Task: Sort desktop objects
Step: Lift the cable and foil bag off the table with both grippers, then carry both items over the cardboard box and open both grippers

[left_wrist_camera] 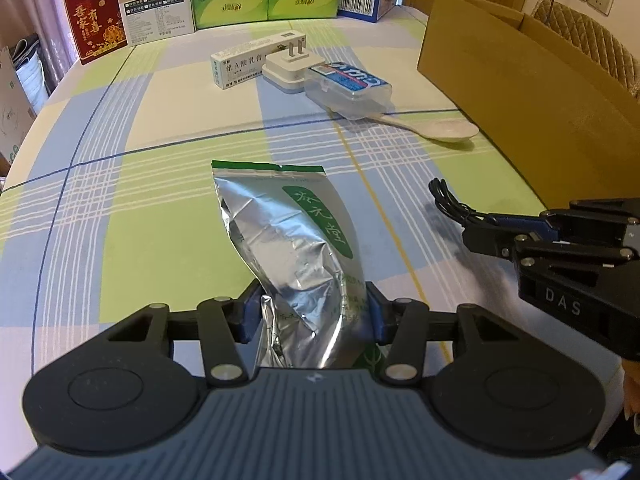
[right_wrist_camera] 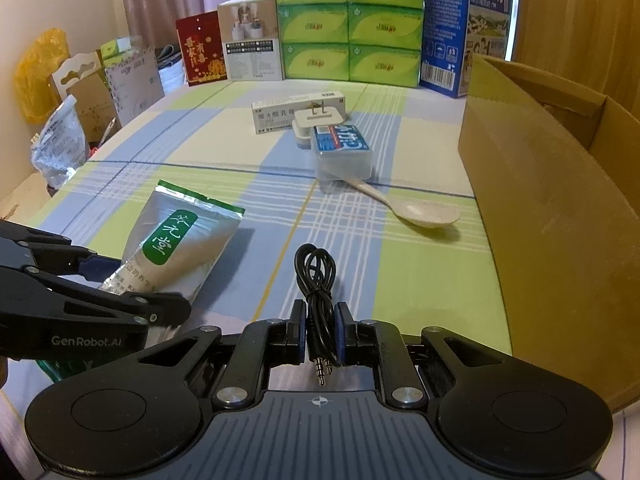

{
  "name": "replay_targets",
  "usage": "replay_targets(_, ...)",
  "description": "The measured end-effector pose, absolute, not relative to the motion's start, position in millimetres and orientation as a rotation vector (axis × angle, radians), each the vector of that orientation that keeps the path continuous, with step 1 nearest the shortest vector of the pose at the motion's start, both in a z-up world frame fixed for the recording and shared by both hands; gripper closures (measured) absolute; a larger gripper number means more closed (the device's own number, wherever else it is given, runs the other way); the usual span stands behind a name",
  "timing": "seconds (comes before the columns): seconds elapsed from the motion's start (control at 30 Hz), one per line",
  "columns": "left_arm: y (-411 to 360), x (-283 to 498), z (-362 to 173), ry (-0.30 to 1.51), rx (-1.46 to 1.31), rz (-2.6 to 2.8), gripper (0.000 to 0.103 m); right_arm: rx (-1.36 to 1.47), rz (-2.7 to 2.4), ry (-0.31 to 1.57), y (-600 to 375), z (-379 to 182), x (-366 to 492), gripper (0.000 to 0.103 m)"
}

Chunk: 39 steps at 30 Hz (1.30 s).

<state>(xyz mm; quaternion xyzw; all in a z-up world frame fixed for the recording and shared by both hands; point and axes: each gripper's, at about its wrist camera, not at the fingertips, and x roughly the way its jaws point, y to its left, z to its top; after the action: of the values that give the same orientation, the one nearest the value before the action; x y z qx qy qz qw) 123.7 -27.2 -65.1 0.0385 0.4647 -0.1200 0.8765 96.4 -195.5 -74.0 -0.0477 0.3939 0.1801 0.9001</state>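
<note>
Two grippers, each already loaded. The left gripper (left_wrist_camera: 310,312) is clenched on the lower end of a foil pouch (left_wrist_camera: 288,240), its blue pads pressing in the crinkled sides; the pouch's sealed top points away over the checked cloth (left_wrist_camera: 160,200). The right gripper (right_wrist_camera: 320,328) is clenched on a coiled black cable (right_wrist_camera: 318,276), the loop sticking out ahead of the pads and the two jack plugs pointing back toward the camera.

The pouch looks light and soft — the foil has buckled where it is pinched, so it will likely sag and may slide if the squeeze eases. Its present hold near the bottom seems fair, though the flat seal would probably be a firmer place. The cable is limp and light; held across the bundle as it is, the coil should stay together, but loose loops could snag.

Ahead lie a white spoon (right_wrist_camera: 424,214), a clear plastic case (right_wrist_camera: 344,156), a white plug (right_wrist_camera: 316,124) and a small carton (right_wrist_camera: 296,110), clustered close and partly touching. The open cardboard box (right_wrist_camera: 560,184) stands along the right edge of the table, beside the spoon. Between the grippers and that cluster the cloth is free, so there is room to swing right — the box wall is the thing to clear, and the two grippers sit near each other.
</note>
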Motion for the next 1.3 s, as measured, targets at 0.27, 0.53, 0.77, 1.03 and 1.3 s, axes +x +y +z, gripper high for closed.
replay_targets(0.27,-34,108,-39,0.941,0.062,-0.252,0.057,-0.097,0.37,0.769,-201,-51,83,0.092)
replay_targets(0.53,-46,79,-4,0.904,0.035,-0.271,0.057,-0.037,0.343,0.729,-223,-17,55,0.092)
replay_targets(0.77,-67,57,29,0.852,0.034,-0.308,0.057,-0.023,0.309,0.667,-244,22,32,0.092)
replay_targets(1.03,-104,47,58,0.808,0.048,-0.373,0.057,-0.008,0.233,0.614,-283,54,14,0.092)
replay_targets(1.3,-149,48,77,0.784,0.043,-0.454,0.057,0.004,0.138,0.587,-333,73,5,0.092)
